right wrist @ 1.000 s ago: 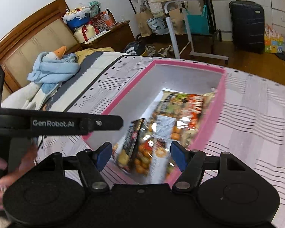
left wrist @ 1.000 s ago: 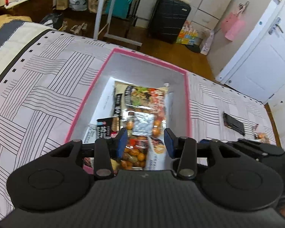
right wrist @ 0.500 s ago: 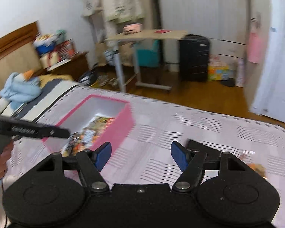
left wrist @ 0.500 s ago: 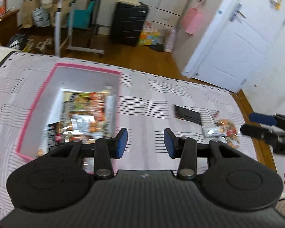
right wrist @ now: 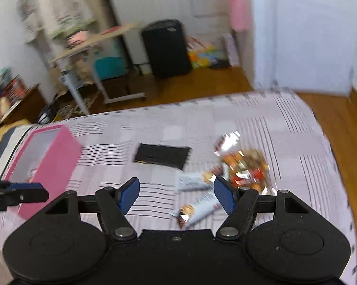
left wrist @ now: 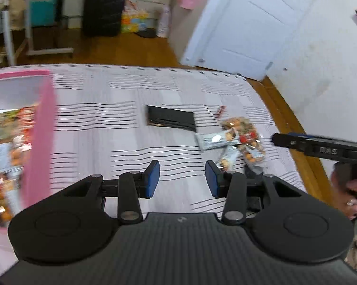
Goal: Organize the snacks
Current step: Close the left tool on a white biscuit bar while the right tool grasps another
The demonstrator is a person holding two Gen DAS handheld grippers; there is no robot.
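A pink box (left wrist: 39,137) with several snack packs inside sits at the left of the bed; it also shows in the right wrist view (right wrist: 45,166). Loose snacks lie at the right: a black packet (left wrist: 171,118), a nut bag (left wrist: 246,140), white bars (left wrist: 214,141). The right wrist view shows the black packet (right wrist: 163,155), the nut bag (right wrist: 246,168) and a white bar (right wrist: 198,210). My left gripper (left wrist: 182,181) is open and empty above the sheet. My right gripper (right wrist: 176,196) is open and empty, just short of the loose snacks.
The striped bed sheet (left wrist: 121,109) ends at the wooden floor (left wrist: 295,123) on the right. A black suitcase (right wrist: 165,47), a desk (right wrist: 93,45) and a white door (left wrist: 245,21) stand beyond the bed.
Both grippers have swung right, away from the pink box and toward the loose snacks near the bed's right edge. Both stay open and empty.
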